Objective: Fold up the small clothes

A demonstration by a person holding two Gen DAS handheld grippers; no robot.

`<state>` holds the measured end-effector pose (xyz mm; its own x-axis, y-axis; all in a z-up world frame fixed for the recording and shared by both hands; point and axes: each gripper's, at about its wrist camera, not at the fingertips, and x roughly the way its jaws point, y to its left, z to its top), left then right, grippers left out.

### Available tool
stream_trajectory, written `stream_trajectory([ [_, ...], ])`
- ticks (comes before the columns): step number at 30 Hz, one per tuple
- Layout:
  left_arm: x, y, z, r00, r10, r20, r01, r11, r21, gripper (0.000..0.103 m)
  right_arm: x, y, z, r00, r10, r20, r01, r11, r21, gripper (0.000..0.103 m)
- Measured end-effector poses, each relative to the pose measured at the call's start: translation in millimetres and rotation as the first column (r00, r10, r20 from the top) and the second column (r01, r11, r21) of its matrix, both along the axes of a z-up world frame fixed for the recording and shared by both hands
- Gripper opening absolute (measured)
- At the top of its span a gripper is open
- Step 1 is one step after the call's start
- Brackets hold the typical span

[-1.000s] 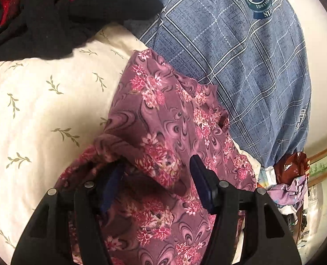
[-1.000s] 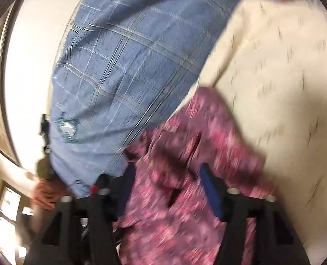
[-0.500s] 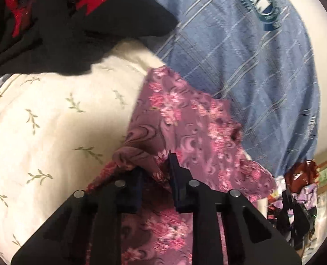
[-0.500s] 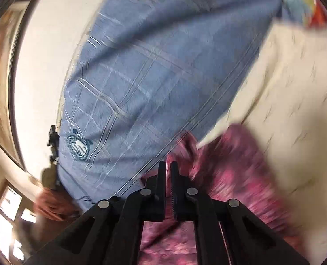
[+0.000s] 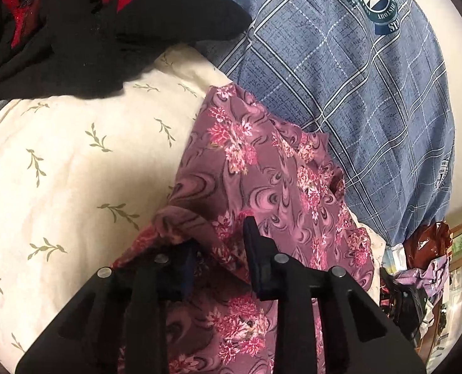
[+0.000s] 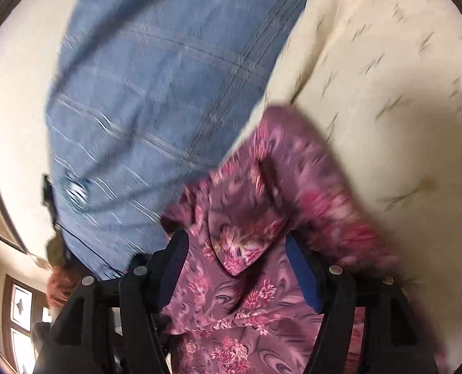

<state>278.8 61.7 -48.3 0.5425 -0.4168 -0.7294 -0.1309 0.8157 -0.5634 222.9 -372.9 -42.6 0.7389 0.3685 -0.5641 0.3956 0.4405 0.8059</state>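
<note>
A purple garment with pink flowers (image 5: 262, 171) lies on a cream bedsheet with green sprigs (image 5: 68, 162). My left gripper (image 5: 218, 243) is partly open, its fingers standing either side of a raised fold of the garment's near edge. In the right wrist view the same garment (image 6: 255, 218) lies bunched and blurred. My right gripper (image 6: 237, 249) is open wide over it, a folded flap of the cloth lying between the fingers.
A blue checked pillow with a round crest (image 5: 371, 78) lies behind the garment and shows in the right wrist view (image 6: 143, 93) too. A black and red garment (image 5: 75, 25) lies at the far left. Clutter (image 5: 418, 265) sits past the bed's right edge.
Both grippers were shut half a second ago and have opened. The right gripper has let go and swung back down over the garment. The left has loosened on the fold.
</note>
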Motion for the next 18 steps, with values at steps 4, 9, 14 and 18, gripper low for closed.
stream_trajectory([
  [4,-5,7,13,0.998,0.039,0.049,-0.041,0.999,0.035,0.010,16,4,6,1.000,-0.009,0.027,0.011,0.999,-0.044,0.007],
  [9,2,7,0,0.998,0.054,-0.033,-0.051,0.996,0.077,0.011,-12,2,46,0.989,0.004,0.149,0.035,0.964,-0.262,0.006],
  [14,-9,5,5,0.998,0.043,-0.046,-0.038,0.993,0.116,0.012,-28,-2,-1,0.999,0.014,-0.035,-0.023,0.966,-0.259,0.005],
  [18,-40,11,16,0.995,0.048,-0.085,-0.048,0.999,-0.003,0.013,-47,-3,24,1.000,-0.022,-0.016,0.016,0.951,-0.309,0.020],
])
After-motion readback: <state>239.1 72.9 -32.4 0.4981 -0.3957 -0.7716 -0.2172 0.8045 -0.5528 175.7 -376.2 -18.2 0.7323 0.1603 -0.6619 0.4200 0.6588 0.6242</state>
